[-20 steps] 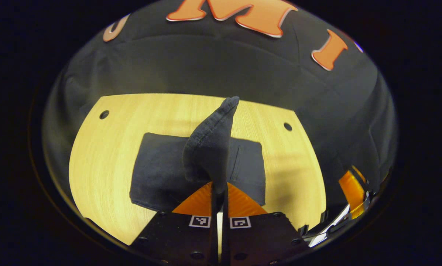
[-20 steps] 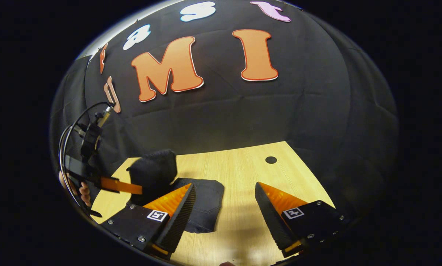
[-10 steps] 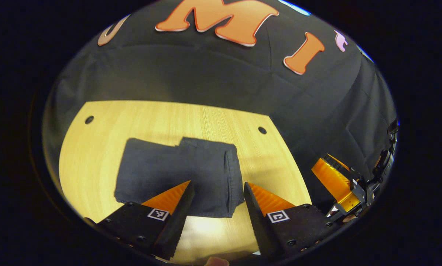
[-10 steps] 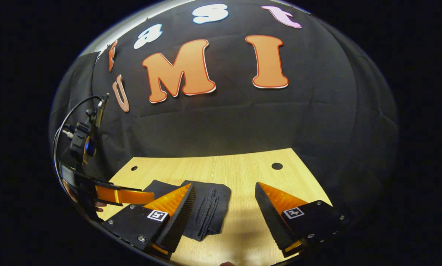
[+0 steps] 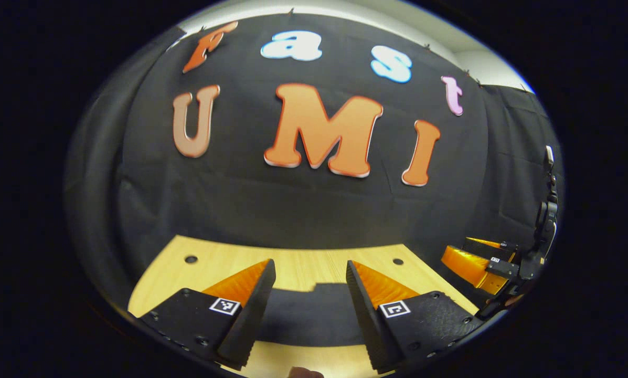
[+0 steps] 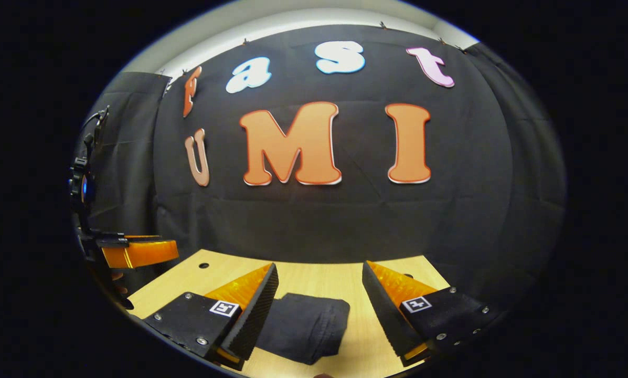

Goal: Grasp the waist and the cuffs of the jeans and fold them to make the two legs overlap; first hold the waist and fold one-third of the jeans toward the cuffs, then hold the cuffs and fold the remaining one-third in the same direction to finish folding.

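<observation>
A pale wooden table [image 6: 340, 281] stands before the booth's black cloth wall, with small round holes near its far corners. The left gripper [image 5: 309, 310] hangs above the table with its fingers spread wide and nothing between them; beyond its tips the jeans [image 5: 314, 314] lie flat on the wood as a dark, compact bundle. The right gripper [image 6: 319, 315] is likewise spread and empty, raised clear of the cloth, and the jeans [image 6: 306, 328] sit just past its fingers, folded into a short thick packet with a rounded edge facing the right. Neither gripper touches the fabric. Judging from the packet's size and layered look, both thirds appear folded over, so the task seems finished, with at most a tidying pat left.
</observation>
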`<state>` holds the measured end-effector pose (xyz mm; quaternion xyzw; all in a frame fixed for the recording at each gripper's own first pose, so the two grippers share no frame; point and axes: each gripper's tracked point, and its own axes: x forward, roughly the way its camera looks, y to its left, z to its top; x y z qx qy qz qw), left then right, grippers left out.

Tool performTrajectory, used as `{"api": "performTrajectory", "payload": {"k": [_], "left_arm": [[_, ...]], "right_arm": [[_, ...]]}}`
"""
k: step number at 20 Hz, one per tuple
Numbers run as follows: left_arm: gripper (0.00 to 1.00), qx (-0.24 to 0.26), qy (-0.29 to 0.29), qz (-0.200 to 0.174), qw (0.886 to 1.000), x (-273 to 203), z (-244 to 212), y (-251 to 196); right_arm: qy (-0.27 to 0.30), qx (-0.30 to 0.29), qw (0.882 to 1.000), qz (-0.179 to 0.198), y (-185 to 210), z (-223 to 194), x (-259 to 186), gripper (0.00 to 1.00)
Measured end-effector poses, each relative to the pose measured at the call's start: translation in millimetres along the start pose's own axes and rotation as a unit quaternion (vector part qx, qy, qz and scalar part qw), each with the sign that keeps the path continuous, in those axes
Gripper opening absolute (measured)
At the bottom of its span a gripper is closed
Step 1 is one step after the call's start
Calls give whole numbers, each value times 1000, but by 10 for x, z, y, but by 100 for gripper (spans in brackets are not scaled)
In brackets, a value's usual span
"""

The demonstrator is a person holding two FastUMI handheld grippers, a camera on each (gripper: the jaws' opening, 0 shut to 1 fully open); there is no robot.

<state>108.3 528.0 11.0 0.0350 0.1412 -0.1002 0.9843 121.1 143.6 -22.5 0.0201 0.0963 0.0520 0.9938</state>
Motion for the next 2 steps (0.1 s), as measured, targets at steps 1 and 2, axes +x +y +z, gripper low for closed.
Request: {"api": "performTrajectory", "payload": {"k": [1, 2], "left_arm": [[81, 9, -24, -5, 1000, -81, 85, -27], [81, 15, -41, 1, 999, -173, 191, 16]], "right_arm": [[-4, -3, 1000, 5, 92, -3, -3, 97], [-6, -9, 1000, 10, 190, 9, -14, 100]]}}
